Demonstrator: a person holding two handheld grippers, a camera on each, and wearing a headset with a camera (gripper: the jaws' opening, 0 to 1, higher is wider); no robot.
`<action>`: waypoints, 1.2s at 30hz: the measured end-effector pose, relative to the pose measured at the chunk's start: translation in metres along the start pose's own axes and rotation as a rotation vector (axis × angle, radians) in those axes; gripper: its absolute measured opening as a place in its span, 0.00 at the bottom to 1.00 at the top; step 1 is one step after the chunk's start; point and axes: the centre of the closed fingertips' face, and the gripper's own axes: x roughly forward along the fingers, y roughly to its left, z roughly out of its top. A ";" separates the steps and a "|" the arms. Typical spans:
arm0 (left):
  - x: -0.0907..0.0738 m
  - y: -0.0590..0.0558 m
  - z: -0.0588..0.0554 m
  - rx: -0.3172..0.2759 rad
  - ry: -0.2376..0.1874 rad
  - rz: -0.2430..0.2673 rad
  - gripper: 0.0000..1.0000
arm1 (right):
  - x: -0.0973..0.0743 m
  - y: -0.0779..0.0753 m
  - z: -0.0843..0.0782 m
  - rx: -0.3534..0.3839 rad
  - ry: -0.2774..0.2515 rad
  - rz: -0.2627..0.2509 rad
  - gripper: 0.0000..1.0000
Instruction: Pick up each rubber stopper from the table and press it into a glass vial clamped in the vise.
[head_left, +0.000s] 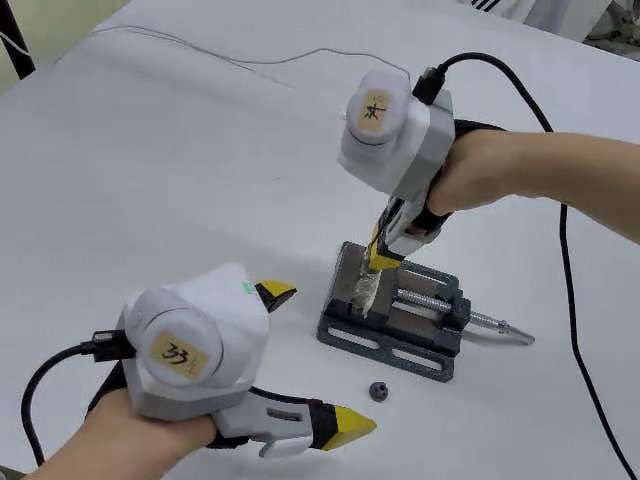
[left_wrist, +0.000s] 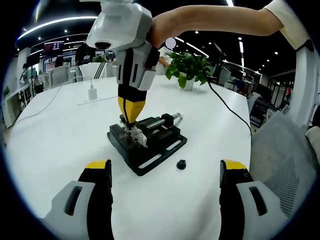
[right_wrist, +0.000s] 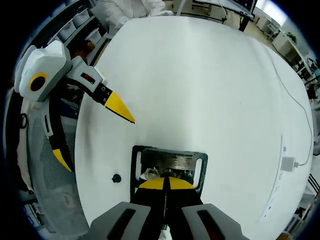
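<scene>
Left tongs hang wide open, empty. Right tongs, tips closed together, bear on the vial in the vise. One stopper lies loose toward the counter's near edge, not yet seated.

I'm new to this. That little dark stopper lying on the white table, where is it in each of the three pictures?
Head view: stopper low centre-right, just in front of the vise.
Left gripper view: stopper near centre, right of the vise.
Right gripper view: stopper lower left, left of the vise.
Shared landmark: the vise.
</scene>
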 end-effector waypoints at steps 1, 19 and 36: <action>0.000 -0.001 0.001 0.011 0.004 0.000 0.88 | 0.000 0.002 0.000 -0.003 0.005 0.004 0.00; -0.005 -0.012 0.012 0.059 0.007 -0.007 0.88 | -0.007 0.015 -0.001 0.057 -0.138 -0.057 0.00; -0.011 -0.013 0.008 0.071 0.031 -0.003 0.87 | -0.014 0.024 -0.008 0.079 -0.316 -0.122 0.25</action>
